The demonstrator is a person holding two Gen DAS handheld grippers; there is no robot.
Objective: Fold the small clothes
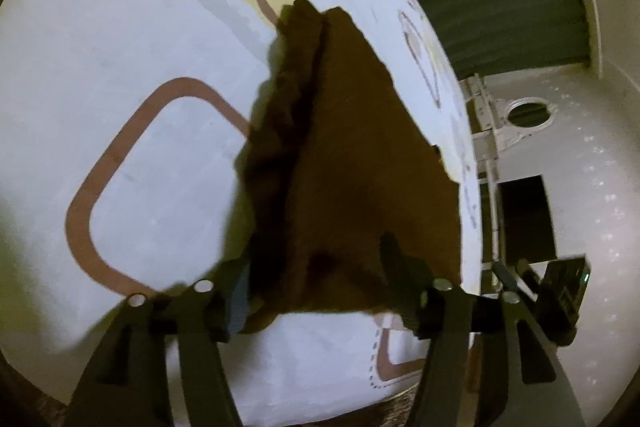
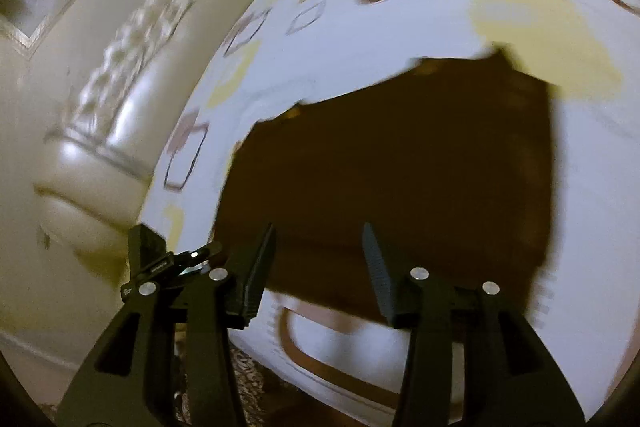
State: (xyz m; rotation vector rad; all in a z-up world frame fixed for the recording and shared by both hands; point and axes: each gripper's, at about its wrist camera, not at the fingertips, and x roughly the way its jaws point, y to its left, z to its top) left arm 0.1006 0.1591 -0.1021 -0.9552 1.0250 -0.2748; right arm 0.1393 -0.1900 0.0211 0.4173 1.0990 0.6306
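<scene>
the left gripper (image 1: 316, 267) stands spread, its fingers either side of the near end of a brown garment (image 1: 352, 163) with nothing pinched; whether the pads brush the cloth cannot be told. the right gripper (image 2: 320, 267) is also parted, hovering clear above the garment's (image 2: 400, 179) near edge and holding nothing. the garment lies flat on the bed sheet (image 1: 120, 47), close to the sheet's near edge and, in the left wrist view, its right edge. there its long axis runs away from the gripper, narrowing to a far tip, with a bunched fold along its left side. it is plain dark brown, soft-looking and blurred. the sheet is white with brown and yellow rounded squares.
</scene>
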